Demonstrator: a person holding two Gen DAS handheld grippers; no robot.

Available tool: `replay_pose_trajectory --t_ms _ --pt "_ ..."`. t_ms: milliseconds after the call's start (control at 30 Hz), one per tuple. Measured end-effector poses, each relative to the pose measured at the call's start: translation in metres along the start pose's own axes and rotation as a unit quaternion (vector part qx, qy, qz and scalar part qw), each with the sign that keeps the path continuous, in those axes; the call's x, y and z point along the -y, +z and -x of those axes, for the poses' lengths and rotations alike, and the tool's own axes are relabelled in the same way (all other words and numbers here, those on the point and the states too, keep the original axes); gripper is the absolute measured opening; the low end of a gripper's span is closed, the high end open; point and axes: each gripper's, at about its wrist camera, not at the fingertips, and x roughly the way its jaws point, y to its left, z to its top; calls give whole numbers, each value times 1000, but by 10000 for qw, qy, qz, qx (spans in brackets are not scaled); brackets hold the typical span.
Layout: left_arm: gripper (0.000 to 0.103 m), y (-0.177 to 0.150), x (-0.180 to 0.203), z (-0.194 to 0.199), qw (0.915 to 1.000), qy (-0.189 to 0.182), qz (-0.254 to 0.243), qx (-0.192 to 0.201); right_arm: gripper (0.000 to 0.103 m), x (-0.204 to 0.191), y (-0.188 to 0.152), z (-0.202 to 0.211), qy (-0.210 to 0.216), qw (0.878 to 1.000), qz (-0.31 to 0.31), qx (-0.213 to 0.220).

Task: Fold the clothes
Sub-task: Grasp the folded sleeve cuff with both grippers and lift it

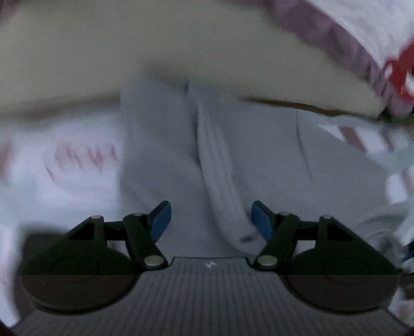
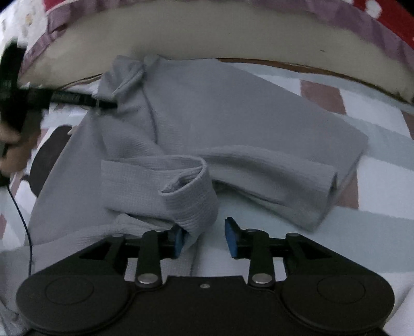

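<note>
A grey ribbed sweater (image 2: 220,113) lies partly folded on a patterned bedsheet (image 2: 375,227). One sleeve cuff (image 2: 191,196) curls up right in front of my right gripper (image 2: 204,237), which is open; the cuff drapes over its left pad (image 2: 178,239). In the left wrist view the same grey sweater (image 1: 160,144) fills the middle, blurred, with a ribbed band (image 1: 222,181) running down between the open jaws of my left gripper (image 1: 211,222). The left gripper also shows at the far left of the right wrist view (image 2: 77,99), at the sweater's far corner.
A beige mattress edge (image 2: 207,33) with mauve and red bedding (image 2: 383,15) runs along the back. A thin dark cable (image 2: 23,219) hangs at the left. White printed cloth (image 1: 77,157) lies left of the sweater in the left wrist view.
</note>
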Motion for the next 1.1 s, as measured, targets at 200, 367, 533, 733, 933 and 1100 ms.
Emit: replay_pose_trajectory --t_ms 200,367,533,733,933,1100 --pt "62 -17 -23 -2 9964 -396 722 210 52 -7 5 6 76 9994 -237 220" --pt "23 -16 -11 -3 9963 -314 746 286 55 -16 7 5 -273 9989 -90 360" --pt "14 -13 13 7 9974 7 332 643 15 -22 0 -3 -329 9961 577 575" --pt "12 0 32 25 9905 28 134 1367 7 -22 6 33 62 9881 437 1472" --pt "12 38 75 42 9786 45 -376 2020 7 -1 1 47 -150 9862 -133 1643" --pt "12 60 128 33 9699 16 -907 2259 7 30 -8 50 -552 9824 -764 1611"
